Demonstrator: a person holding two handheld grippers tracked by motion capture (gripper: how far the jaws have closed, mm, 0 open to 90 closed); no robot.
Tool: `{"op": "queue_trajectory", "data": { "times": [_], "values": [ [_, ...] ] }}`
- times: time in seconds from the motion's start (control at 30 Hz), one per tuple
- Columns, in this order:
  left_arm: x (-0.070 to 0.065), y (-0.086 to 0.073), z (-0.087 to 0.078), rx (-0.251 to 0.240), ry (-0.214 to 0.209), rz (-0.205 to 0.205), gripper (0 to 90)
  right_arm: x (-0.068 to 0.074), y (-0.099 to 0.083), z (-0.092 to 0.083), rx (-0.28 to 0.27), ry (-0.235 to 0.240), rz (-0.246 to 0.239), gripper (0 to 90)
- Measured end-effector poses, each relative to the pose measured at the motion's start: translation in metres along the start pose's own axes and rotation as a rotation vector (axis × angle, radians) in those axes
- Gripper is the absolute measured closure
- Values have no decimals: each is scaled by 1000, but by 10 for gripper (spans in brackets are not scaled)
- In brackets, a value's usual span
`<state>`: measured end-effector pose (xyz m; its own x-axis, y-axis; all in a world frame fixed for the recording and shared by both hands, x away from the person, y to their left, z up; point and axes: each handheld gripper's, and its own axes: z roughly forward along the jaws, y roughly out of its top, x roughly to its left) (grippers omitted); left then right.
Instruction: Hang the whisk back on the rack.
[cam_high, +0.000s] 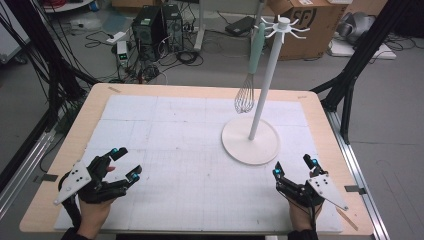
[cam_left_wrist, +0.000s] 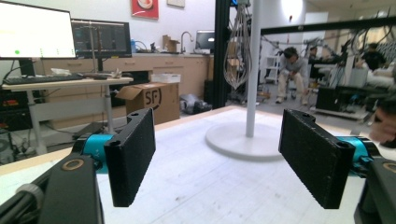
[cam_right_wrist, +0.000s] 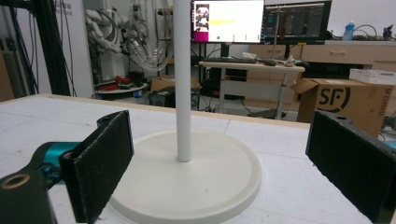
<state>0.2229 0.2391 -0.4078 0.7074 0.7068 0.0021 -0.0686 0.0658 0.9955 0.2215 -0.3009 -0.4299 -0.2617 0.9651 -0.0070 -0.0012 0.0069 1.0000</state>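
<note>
Hanging from a hook of the white metal utensil stand (cam_high: 262, 90), the wire balloon whisk with pale green handle (cam_high: 252, 65) dangles head-down, clear of the worktop (cam_high: 165, 130); judged, the hook keeps it off the surface and lets the handle be taken from the side.

Item 1: whisk. Handle uppermost just under the stand's spoked crown, wire head lowest, close beside the white pole and above the far edge of the round base. Touching neither tool.

Item 2: stand. Upright on the white gridded mat, its disc base flat. Ahead and to the left of the right tool (cam_high: 295, 167), which sits just short of the base rim; ahead and well to the right of the left tool (cam_high: 125, 162).

Item 3: left tool. Released, jaws wide apart, nothing between the black pads (cam_left_wrist: 133, 156). Rests low near the worktop's near-left part, held in a hand. In the left gripper view the pole and base stand ahead between the jaws, the whisk's wires (cam_left_wrist: 237, 51) high beside the pole.

Item 4: right tool. Released, jaws wide, pads (cam_right_wrist: 100, 163) bare. In the right gripper view the base (cam_right_wrist: 196, 186) lies right ahead and the pole rises between the jaws.

Relation, judged: whisk is up and forward of both tools, nearer the right one; reaching it calls for a lift as well as a forward move.
</note>
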Motion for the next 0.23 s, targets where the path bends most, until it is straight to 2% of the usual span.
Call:
{"op": "queue_trajectory", "data": {
  "times": [0.17, 0.23],
  "values": [
    [5, -6, -4, -1, 32, -15, 276, 6, 1, -5, -5, 26, 3, 62],
    [6, -7, -4, 5, 42, -9, 276, 10, 2, -7, -6, 40, -3, 63]
  ]
}}
